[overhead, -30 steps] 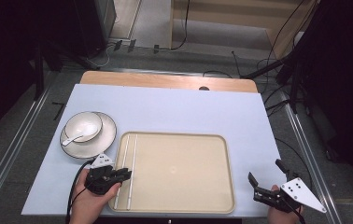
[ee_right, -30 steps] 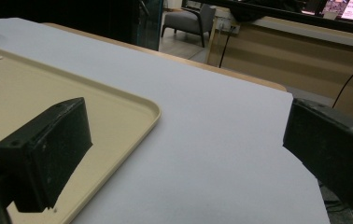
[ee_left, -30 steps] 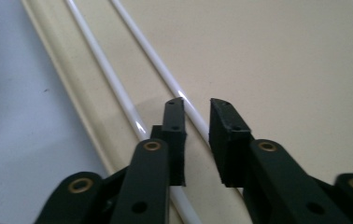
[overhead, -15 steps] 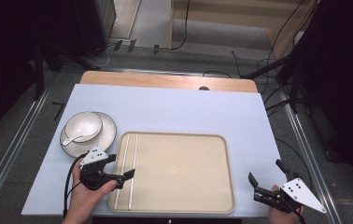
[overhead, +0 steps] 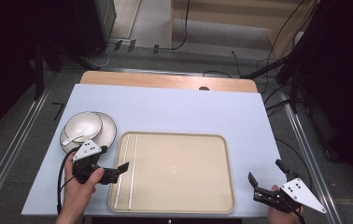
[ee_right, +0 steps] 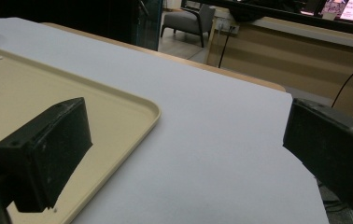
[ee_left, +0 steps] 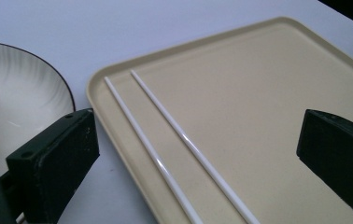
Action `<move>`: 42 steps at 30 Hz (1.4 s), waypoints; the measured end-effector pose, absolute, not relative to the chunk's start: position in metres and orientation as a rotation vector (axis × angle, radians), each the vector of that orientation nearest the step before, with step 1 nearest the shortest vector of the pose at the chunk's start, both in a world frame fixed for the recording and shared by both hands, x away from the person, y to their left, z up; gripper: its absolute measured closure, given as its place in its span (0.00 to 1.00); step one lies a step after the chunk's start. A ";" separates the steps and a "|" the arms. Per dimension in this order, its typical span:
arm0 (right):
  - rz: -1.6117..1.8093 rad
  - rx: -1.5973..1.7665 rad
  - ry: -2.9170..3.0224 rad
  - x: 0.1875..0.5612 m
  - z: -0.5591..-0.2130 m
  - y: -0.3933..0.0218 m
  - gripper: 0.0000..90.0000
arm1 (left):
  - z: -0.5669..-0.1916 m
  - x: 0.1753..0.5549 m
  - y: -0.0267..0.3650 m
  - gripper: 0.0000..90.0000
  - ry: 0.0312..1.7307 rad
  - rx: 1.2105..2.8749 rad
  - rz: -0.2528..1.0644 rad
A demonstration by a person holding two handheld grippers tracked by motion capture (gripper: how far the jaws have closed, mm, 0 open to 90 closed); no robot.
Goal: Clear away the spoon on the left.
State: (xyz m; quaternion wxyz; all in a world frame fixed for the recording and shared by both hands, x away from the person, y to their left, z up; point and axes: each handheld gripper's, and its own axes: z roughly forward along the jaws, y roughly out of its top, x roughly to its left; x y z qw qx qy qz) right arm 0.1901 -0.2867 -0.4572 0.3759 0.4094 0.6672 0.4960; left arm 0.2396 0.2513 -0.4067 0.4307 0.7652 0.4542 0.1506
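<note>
**High view: chopsticks laid, bowl likely next**

High view puts your smooth beige plastic tray (overhead: 179,172) mid-table, two thin glossy white chopsticks (overhead: 127,170) parallel along its left edge. Your left gripper (overhead: 118,170) has just released, jaws spread above them; right gripper (overhead: 264,181) is spread too, empty. Next probably means reaching the ribbed white bowl (overhead: 85,127) leftward.

left gripper (ee_left: 198,154) jaws wide apart, nothing between | two white chopsticks (ee_left: 165,140) lying in beige tray (ee_left: 277,60) | plate (ee_left: 20,107) beside tray
</note>
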 end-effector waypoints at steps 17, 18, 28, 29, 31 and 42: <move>1.272 1.043 1.714 0.190 -0.457 -0.285 0.02 | -0.386 0.247 0.286 0.00 1.204 1.848 0.502; 1.270 1.043 1.713 0.190 -0.457 -0.285 0.02 | -0.386 0.247 0.289 0.00 1.207 1.841 0.508; 1.273 1.045 1.712 0.190 -0.457 -0.285 0.02 | -0.384 0.250 0.307 0.03 1.304 1.810 0.593; 1.272 1.044 1.714 0.190 -0.457 -0.285 0.02 | -0.384 0.250 0.309 0.04 1.320 1.807 0.607; 1.271 1.043 1.714 0.190 -0.457 -0.285 0.02 | -0.384 0.250 0.313 0.05 1.338 1.800 0.614; 1.267 1.043 1.716 0.190 -0.457 -0.285 0.02 | -0.392 0.251 0.330 0.24 1.458 1.732 0.666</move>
